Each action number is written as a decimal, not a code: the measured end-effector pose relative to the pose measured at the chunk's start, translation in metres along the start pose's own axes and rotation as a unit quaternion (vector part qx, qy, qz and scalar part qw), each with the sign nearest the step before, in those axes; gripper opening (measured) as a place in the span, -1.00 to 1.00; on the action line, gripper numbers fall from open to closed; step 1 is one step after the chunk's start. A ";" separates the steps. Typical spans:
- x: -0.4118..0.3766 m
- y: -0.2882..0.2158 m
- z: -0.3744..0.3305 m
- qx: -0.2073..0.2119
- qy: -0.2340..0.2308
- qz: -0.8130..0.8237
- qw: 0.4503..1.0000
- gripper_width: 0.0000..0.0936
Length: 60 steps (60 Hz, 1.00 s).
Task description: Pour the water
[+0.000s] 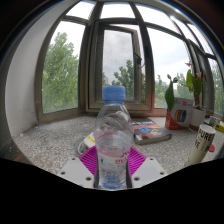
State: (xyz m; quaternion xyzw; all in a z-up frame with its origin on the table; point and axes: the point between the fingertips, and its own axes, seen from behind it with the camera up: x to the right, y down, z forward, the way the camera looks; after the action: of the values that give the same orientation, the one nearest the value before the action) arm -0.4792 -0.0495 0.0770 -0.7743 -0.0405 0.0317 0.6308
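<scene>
Clamped in the tool (113, 168): clear water bottle (113, 135), upright between the magenta pads (90, 160), blue cap on, above the speckled table (45, 140), window beyond.

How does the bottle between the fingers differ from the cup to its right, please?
The bottle is clear plastic with a blue cap and a pale label; the cup is opaque, whitish with dark markings. The bottle stands between the gripper fingers, its sides against the pink pads; the cup stands apart, beyond them to the right. The bottle is capped; the cup looks open-topped. Both stand upright on the speckled counter.
</scene>
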 end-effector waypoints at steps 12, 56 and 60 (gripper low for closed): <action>0.006 -0.014 -0.008 0.002 -0.004 0.012 1.000 -0.36; 0.191 -0.252 -0.095 0.180 -0.299 0.818 0.456 -0.37; 0.209 -0.235 -0.082 0.181 -0.280 0.852 0.404 -0.36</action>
State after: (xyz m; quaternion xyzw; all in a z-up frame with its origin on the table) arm -0.2689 -0.0605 0.3242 -0.2237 0.4724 0.7744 0.3566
